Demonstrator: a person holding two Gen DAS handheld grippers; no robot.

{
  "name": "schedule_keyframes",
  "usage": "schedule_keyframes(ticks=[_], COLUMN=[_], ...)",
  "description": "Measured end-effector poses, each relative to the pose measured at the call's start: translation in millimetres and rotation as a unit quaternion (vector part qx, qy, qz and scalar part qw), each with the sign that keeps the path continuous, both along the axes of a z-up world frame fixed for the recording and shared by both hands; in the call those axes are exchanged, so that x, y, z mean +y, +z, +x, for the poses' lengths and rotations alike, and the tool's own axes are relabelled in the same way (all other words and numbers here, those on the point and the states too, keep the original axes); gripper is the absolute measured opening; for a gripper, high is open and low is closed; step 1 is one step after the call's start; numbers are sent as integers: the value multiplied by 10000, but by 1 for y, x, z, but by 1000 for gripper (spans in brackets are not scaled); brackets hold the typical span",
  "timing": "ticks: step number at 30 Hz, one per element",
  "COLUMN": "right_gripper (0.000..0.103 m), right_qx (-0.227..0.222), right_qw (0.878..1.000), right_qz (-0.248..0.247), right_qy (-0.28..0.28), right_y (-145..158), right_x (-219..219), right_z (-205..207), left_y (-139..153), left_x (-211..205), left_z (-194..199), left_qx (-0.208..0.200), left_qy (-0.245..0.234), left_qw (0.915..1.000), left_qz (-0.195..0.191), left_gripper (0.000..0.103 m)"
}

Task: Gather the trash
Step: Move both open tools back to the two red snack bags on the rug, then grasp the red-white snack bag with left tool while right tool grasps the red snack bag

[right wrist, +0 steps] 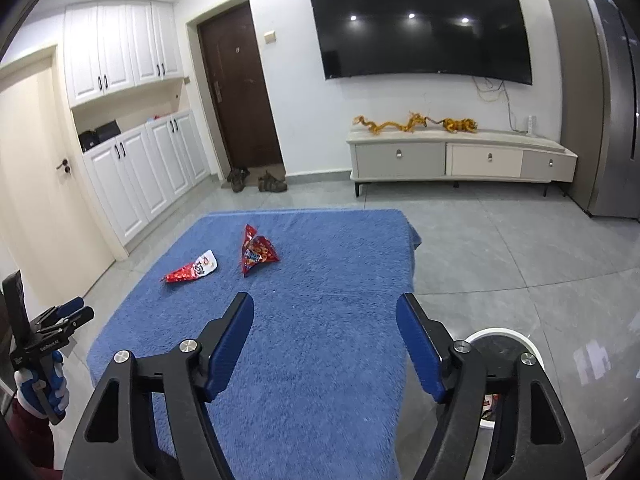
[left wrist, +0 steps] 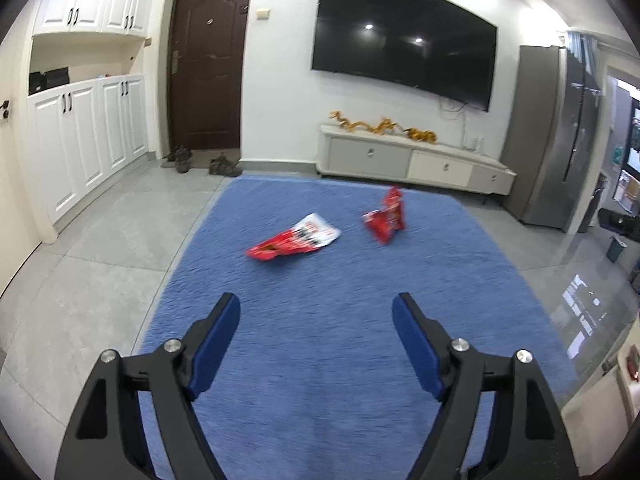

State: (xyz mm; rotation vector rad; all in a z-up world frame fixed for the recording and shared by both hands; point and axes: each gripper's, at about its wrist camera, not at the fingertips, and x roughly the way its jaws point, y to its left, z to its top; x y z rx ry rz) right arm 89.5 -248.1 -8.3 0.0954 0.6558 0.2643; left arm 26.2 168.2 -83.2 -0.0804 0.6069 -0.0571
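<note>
Both of my grippers, left gripper (left wrist: 316, 312) and right gripper (right wrist: 325, 312), hang wide and empty above the blue cloth (left wrist: 320, 280). Ahead lie two wrappers: a red-and-white wrapper (left wrist: 294, 238), flattened, long axis running from near-left to far-right, and a crumpled red wrapper (left wrist: 386, 216) standing peaked. Both look light, crinkly, slippery; I'd pinch a raised edge.

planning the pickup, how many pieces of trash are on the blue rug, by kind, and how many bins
red and white wrapper: 1
red snack bag: 1
white bin: 1
total: 3, both wrappers lying on the blue rug
</note>
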Motion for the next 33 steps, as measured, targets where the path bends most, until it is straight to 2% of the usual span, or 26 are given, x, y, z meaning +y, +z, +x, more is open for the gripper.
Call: schedule_keyframes(ticks=[5, 10, 17, 23, 30, 31, 33], right_gripper=[74, 74, 77, 79, 79, 79, 79], right_qx=[347, 558, 787, 846, 931, 956, 1004], right_qw=[9992, 9972, 9921, 9879, 9837, 9830, 9820], right_qz=[-109, -114, -243, -363, -377, -382, -413], right_qy=[165, 480, 943, 1249, 1491, 1522, 1543], right_y=[-20, -40, -69, -92, -120, -125, -134], right_x=[34, 76, 134, 175, 209, 213, 218], right_z=[46, 96, 165, 215, 258, 263, 269], left_y=[-26, -42, -60, -79, -102, -103, -106], left_x=[29, 30, 15, -7, -18, -18, -19], left_z=[36, 81, 155, 203, 233, 235, 238], left_qx=[251, 399, 507, 566, 924, 976, 1092], left_qy=[99, -96, -568, -896, -1028, -1042, -1069], left_qw=[9996, 9991, 9959, 9873, 9810, 9807, 9796], left_qz=[-80, 109, 495, 1184, 1361, 1335, 1307], left_gripper=[78, 78, 78, 78, 77, 76, 64])
